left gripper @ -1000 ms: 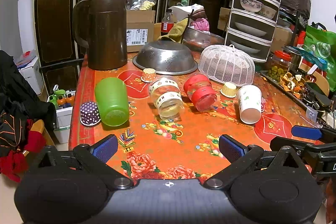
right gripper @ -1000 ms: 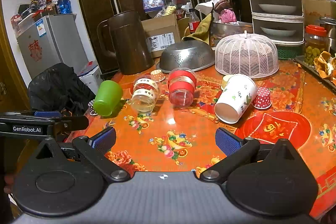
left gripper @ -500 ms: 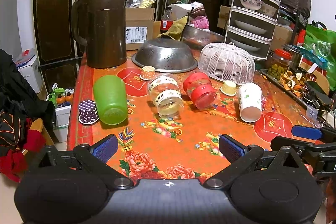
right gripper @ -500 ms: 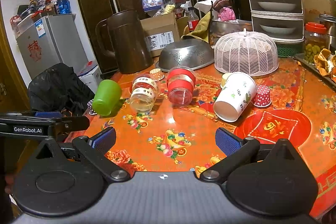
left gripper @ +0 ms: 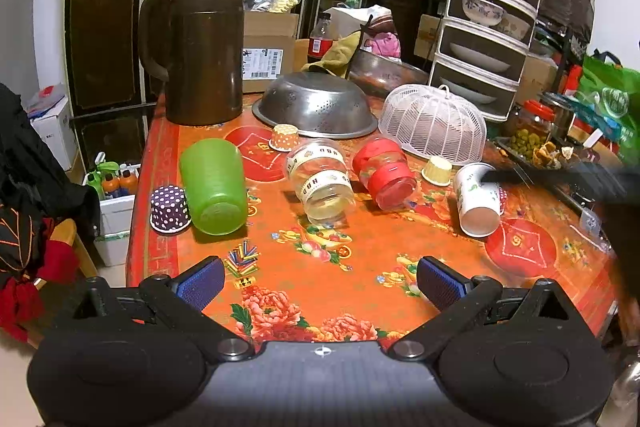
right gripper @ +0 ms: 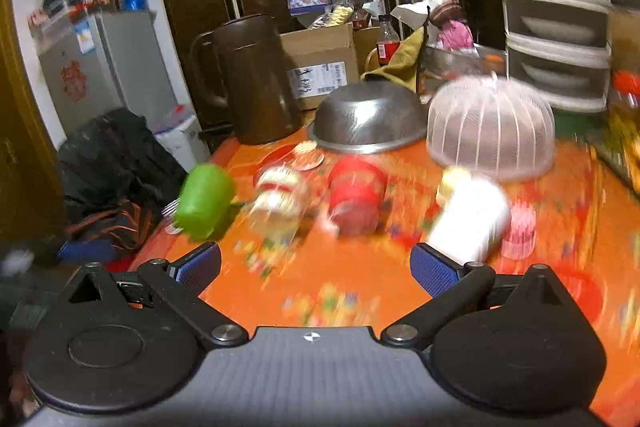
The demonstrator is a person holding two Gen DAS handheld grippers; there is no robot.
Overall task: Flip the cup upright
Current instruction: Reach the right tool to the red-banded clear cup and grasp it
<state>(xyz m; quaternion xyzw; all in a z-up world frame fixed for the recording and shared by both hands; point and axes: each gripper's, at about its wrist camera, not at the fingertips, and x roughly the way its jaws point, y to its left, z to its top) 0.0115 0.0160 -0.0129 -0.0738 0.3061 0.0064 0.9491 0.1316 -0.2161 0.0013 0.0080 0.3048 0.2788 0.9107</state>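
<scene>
Lying beside the white paper cup (left gripper: 476, 201), clear glass jar (left gripper: 320, 183) tape reads "HBD"; left gripper (left gripper: 320, 281) and right gripper (right gripper: 316, 267) jaws spread, empty.

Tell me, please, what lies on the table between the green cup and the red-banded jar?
In the left wrist view, one clear jar with cream bands lies on its side between the green cup and the red-banded jar.

Both looking from the counter (left gripper: 520, 311) near edge toward its far edge: left view low at the near left corner, right view rightward, sharing the toppled green cup (left gripper: 214, 187) (right gripper: 204, 201).
</scene>
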